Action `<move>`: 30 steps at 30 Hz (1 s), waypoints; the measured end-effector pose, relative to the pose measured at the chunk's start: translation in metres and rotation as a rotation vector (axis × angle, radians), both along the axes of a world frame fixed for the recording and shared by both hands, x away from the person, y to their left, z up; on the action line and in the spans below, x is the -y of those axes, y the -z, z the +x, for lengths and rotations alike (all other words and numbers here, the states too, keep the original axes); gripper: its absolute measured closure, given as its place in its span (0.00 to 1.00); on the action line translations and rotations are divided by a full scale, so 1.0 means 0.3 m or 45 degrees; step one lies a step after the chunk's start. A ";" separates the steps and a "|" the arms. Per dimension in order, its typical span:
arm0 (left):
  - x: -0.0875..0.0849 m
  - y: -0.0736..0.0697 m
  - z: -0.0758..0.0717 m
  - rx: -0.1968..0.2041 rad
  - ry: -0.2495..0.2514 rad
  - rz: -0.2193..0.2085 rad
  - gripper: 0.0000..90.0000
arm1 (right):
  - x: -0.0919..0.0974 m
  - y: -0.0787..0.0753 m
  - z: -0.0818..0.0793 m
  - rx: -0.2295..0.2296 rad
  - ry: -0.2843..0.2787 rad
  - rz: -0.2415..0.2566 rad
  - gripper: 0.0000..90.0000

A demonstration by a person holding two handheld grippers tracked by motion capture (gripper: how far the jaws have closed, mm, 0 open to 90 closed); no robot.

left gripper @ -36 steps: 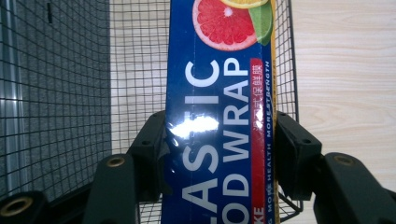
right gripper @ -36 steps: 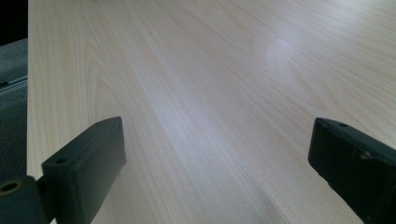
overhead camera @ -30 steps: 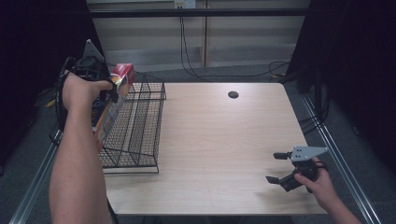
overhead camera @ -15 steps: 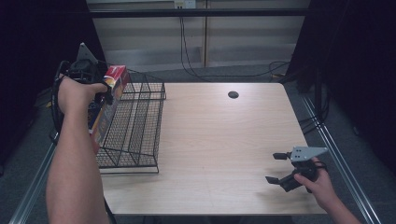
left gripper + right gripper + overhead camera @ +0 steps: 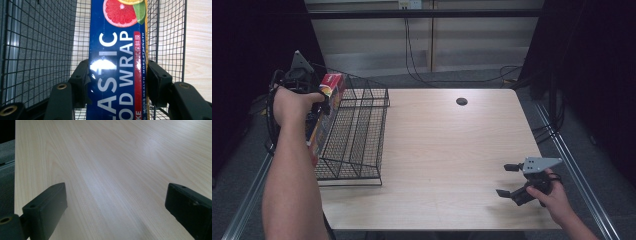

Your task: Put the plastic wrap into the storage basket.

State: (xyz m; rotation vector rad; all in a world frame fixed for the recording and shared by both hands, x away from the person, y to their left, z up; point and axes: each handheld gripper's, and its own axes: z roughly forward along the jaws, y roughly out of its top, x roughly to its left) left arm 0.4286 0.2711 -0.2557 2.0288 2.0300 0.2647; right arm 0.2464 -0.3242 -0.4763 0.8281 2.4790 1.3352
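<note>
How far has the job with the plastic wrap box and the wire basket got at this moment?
Done: the left tool is shut on the plastic wrap box, lifted off the table.
In hand: the box hangs over the wire basket, at its left side.
Left: probably lowering it in and letting go; it is not yet resting inside. The right tool is open and idle above the table's near right corner.

Your widest free room is the bare desk right of the wire basket, open all the way to your right claw, with only a small dark hole near the far edge. At the left edge the basket's mesh walls close in on both sides of the plastic wrap box your left claw carries, leaving narrow gaps. Ahead of your right claw, its jaws wide apart, lies smooth desk.
</note>
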 end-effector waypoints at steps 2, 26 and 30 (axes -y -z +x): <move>-0.003 0.003 -0.001 -0.001 -0.016 -0.008 0.50 | 0.000 0.000 0.000 0.004 -0.001 -0.002 0.05; -0.010 0.056 -0.007 -0.051 -0.092 -0.003 0.49 | -0.002 -0.001 -0.001 0.006 -0.008 -0.010 0.05; -0.011 0.060 -0.005 -0.060 -0.094 -0.002 0.48 | -0.003 0.000 -0.001 0.000 -0.016 -0.017 0.05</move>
